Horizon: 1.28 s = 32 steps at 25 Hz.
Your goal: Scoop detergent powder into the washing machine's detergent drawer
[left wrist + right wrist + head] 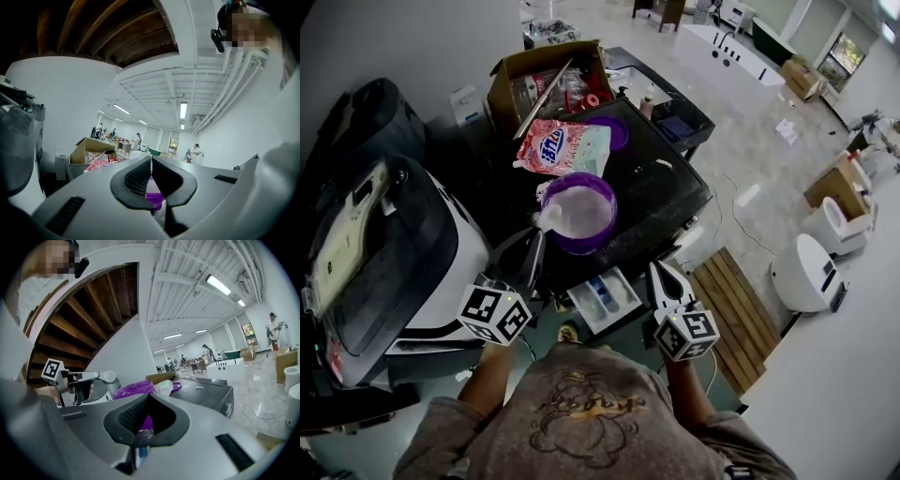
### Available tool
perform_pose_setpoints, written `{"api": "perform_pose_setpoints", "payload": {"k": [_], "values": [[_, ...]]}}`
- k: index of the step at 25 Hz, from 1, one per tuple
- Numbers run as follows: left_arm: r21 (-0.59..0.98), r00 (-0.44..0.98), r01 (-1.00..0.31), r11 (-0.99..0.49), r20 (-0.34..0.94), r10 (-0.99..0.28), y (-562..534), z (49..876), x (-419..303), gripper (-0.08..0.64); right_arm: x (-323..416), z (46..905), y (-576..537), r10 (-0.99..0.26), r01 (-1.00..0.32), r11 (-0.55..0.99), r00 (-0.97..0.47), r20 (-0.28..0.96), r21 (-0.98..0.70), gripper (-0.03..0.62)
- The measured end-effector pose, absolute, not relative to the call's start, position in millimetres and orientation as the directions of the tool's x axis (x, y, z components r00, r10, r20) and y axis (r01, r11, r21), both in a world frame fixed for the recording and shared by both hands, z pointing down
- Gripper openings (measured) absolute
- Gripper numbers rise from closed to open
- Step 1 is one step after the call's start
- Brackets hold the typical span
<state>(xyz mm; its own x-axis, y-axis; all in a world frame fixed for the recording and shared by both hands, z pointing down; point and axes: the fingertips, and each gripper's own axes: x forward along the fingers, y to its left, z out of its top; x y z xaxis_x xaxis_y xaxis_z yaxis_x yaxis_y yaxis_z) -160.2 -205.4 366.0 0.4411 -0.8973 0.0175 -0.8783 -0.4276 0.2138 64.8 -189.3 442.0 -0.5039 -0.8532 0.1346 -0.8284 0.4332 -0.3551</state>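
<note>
Clamping left fingers (533,259), rounded white scoop (549,217)

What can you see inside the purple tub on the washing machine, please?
White powder covers the inside of the purple tub. The scoop, held by the left gripper, sits at its left rim. The tub's floor is covered by powder, so its depth cannot be seen.

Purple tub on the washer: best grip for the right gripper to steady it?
Probably the purple tub rim, right side, from above, one jaw inside and one outside: it stands upright and open-topped, and the left gripper holds the scoop at its left rim.
</note>
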Motion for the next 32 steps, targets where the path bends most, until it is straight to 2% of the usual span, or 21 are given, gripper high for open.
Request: {"api": "perform_pose_setpoints", "payload": {"k": [8, 15, 32], "values": [[0.152, 0.534, -0.839, -0.522, 0.047, -0.844, -231, 359, -157, 0.025, 63, 450, -190, -0.861, -0.839, 0.421, -0.49, 0.14, -0.345, -0.006], [0.034, 0.582, -0.812, -0.582, 0.097, -0.807, -252, 352, -149, 0.025, 67, 450, -192, -0.872, -0.842, 0.392, -0.469, 0.143, -0.37, -0.006], [-0.242, 0.677, -0.617, -0.749, 0.321, -0.662, -276, 358, -122, 0.025, 67, 463, -194, -0.859, -0.841, 0.413, -0.487, 0.157, -0.35, -0.006]]}}
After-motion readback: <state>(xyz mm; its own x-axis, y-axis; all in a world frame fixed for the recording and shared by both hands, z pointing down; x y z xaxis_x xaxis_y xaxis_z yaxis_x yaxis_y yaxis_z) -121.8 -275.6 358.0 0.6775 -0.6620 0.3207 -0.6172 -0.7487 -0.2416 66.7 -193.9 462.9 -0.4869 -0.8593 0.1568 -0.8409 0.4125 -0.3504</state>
